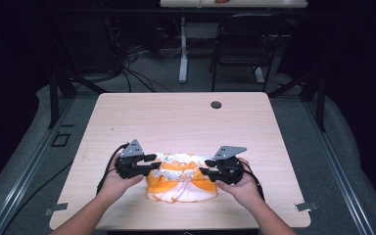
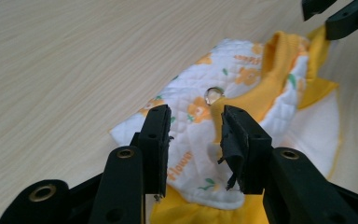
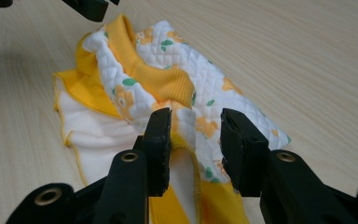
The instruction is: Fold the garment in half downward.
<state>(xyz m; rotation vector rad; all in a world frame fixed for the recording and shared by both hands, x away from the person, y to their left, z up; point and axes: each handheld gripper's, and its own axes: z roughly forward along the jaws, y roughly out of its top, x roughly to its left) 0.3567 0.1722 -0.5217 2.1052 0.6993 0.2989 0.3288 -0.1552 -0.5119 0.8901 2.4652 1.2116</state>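
A small folded garment (image 1: 180, 177) is seen lying on the near middle of the table (image 1: 176, 117), approx. centred left to right, close to the near edge. It is made of white quilted fabric w/ an orange flower print, yellow-orange ribbed trim and a plain white and yellow lower part that spreads toward the near side. In the left gripper view the garment (image 2: 242, 116) is shown w/ a small metal snap (image 2: 213, 95) on the quilted panel, and printed orange lettering is partly seen nr. the jaws. In the right gripper view the garment (image 3: 168, 93) is shown w/ the ribbed yellow band running over the quilted part, a white lining edged in yellow to the left.

The left gripper (image 1: 152, 162) is held at the garment's left end, jaws set apart, quilted fabric seen in the gap betw. them (image 2: 193, 135); whether the pads touch the cloth cannot be told. The right gripper (image 1: 206, 171) is held at the garment's right end, jaws likewise apart w/ fabric betw. them (image 3: 196, 137); contact cannot be told either.

Each gripper is held by a hand: left hand (image 1: 115, 181), right hand (image 1: 245, 186), forearms coming in from the near edge.

Farther off, a dark round grommet (image 1: 216, 105) is set in the table's far right part. A chair (image 1: 247, 44) stands beyond the table's far edge.
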